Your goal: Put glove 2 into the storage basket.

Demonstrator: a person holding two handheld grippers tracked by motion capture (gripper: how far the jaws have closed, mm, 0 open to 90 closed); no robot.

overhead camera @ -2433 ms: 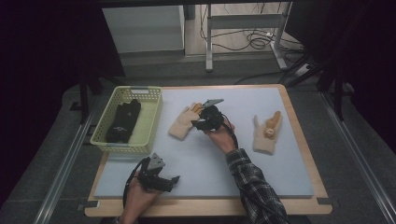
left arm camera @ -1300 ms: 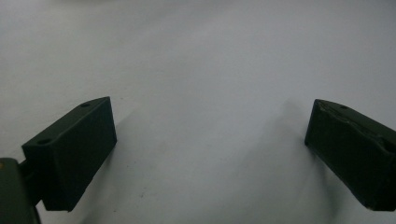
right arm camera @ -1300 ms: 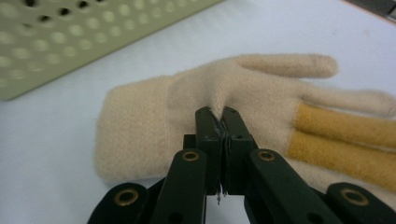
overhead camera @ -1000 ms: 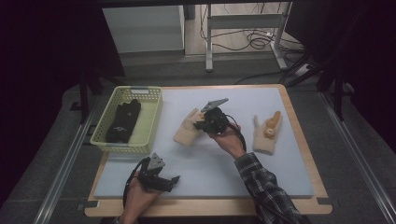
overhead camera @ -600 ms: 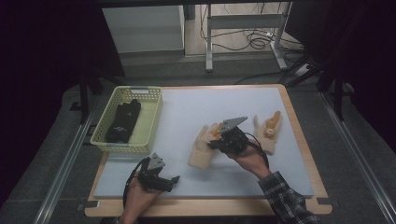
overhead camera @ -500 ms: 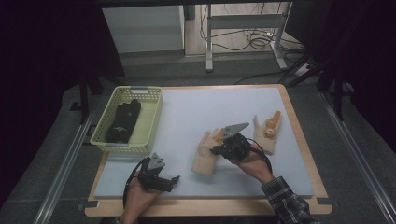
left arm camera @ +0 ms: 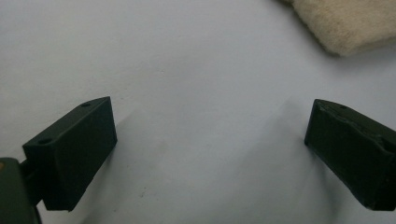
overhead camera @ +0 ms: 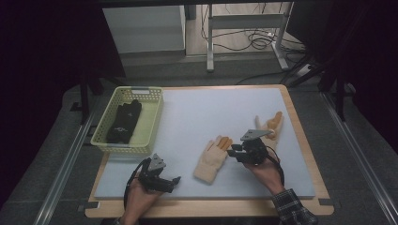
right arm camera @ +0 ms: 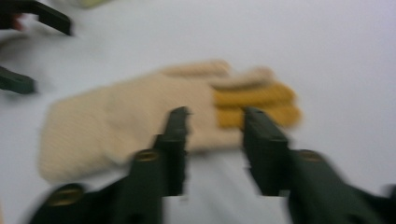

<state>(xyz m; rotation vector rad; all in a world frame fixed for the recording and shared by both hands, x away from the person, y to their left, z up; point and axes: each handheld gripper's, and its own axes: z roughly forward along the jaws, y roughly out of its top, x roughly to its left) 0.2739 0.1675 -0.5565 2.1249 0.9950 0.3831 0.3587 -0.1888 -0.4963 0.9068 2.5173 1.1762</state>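
Note:
A cream glove with orange fingertips (overhead camera: pixel 213 159) (right arm camera: pixel 140 121) lies flat on the pale mat (overhead camera: pixel 211 108), cuff toward the front. Just right of it, my right gripper (overhead camera: pixel 233 153) (right arm camera: pixel 215 116) points at the glove. Its jaws have just been opening and stand apart, and the pads do not press on the glove. A matching glove (overhead camera: pixel 271 125) lies behind this gripper. Near the mat's front edge, my left gripper (overhead camera: pixel 172 183) (left arm camera: pixel 210 112) rests wide open over bare mat. The first glove's cuff (left arm camera: pixel 345 23) lies just beyond it.
A yellow-green basket (overhead camera: pixel 155 117) at the mat's left holds black gloves (overhead camera: pixel 123 121). The mat lies on a wooden board (overhead camera: pixel 300 136) with metal rails on both sides. The other hand's jaws (right arm camera: pixel 28 18) show far off in the right gripper view.
The right gripper carried the cream glove from the mat's middle toward the front, then let go. The glove now lies on the mat. The left gripper stayed put.

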